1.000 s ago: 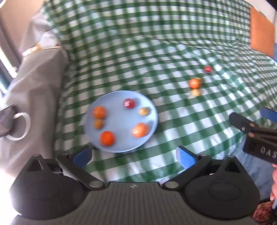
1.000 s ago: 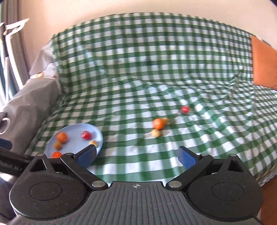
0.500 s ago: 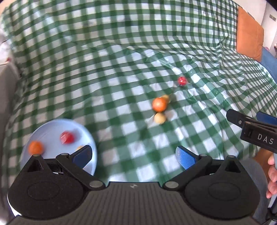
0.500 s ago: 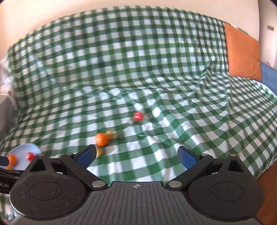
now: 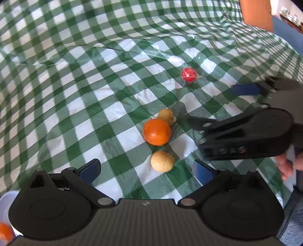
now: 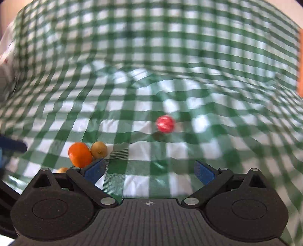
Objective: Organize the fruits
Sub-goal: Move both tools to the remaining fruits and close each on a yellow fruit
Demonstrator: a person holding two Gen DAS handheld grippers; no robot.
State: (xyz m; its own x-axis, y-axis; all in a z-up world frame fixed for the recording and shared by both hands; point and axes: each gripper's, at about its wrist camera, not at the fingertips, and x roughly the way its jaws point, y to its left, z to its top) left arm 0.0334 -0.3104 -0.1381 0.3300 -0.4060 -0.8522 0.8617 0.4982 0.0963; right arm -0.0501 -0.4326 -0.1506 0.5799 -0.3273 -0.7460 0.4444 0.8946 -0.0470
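Green-and-white checked cloth (image 5: 98,79): covers the whole work surface and rises behind it like a draped backrest; creased, glossy in patches, sunlit at centre. In the right wrist view it is motion-blurred.

Orange cushion (image 5: 255,13): upper right corner, at the cloth's far edge; a blue fabric edge just beside it.

Pale wall: a strip above the cloth, in the right wrist view only.

Right gripper (image 5: 208,106): seen from the left wrist camera, reaching in from the right, fingers spread wide with nothing between them; the near finger tip lies close to the fruit cluster.

Left gripper (image 5: 145,170): fingers wide apart, empty, low over the cloth.

Light blue plate (image 5: 7,200): only a sliver at bottom left, with one orange fruit (image 5: 4,233) on it.

Orange (image 5: 156,131): on the cloth, centre, touching the yellow-brown fruit (image 5: 165,116) behind it.

Tan fruit (image 5: 162,161): just in front of the orange, nearest the left gripper.

Red fruit (image 5: 188,74): apart from the cluster, farther back.
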